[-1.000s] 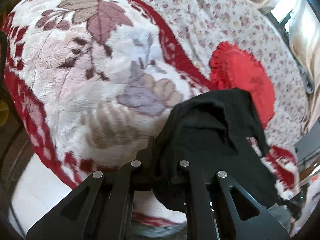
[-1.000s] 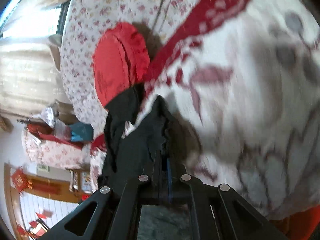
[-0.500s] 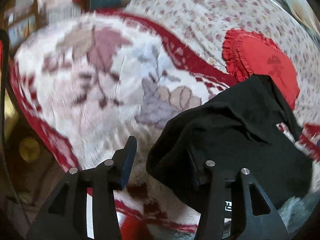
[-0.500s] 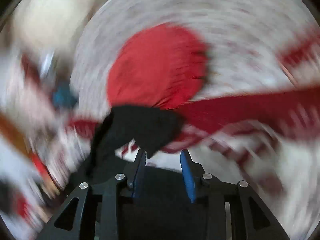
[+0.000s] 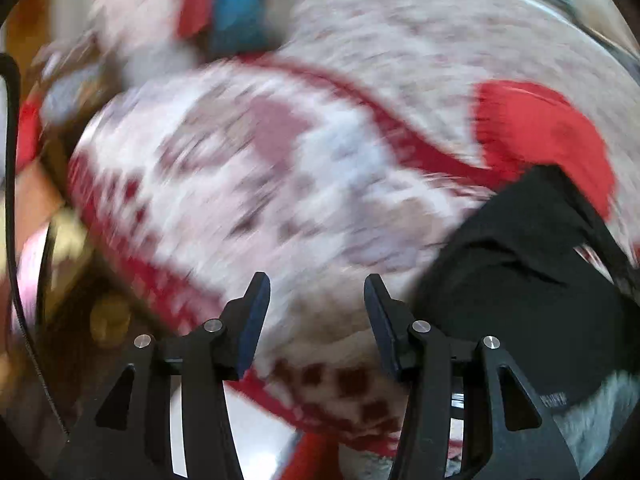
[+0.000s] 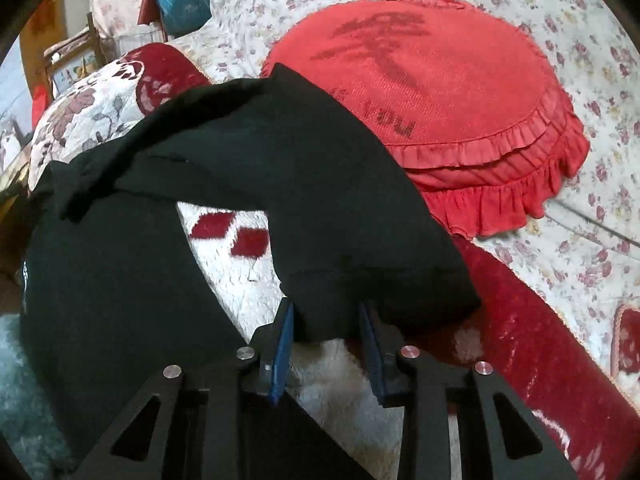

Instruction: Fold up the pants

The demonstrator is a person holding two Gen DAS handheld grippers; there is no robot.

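Observation:
The black pants [image 6: 280, 152] lie crumpled on a white and red plush blanket [image 6: 240, 280]. One leg runs toward me in the right wrist view, and its hem [image 6: 380, 280] lies between the fingers of my right gripper [image 6: 327, 320]. Those jaws are closing, with a gap still showing at the pads. In the blurred left wrist view my left gripper [image 5: 316, 300] stands open over the blanket [image 5: 280, 184] with nothing between its fingers. There the pants [image 5: 532, 300] lie just to its right.
A round red frilled cushion [image 6: 432, 80] sits just beyond the pants on a flowered bedsheet [image 6: 580, 220]. A blue bag [image 6: 180, 0] and other clutter stand at the far left. The blanket's edge drops off near the left gripper.
Both grippers were shut on the pants and have let go. The left one opened and drew off to the left. The right one swung across to the leg's hem by the cushion.

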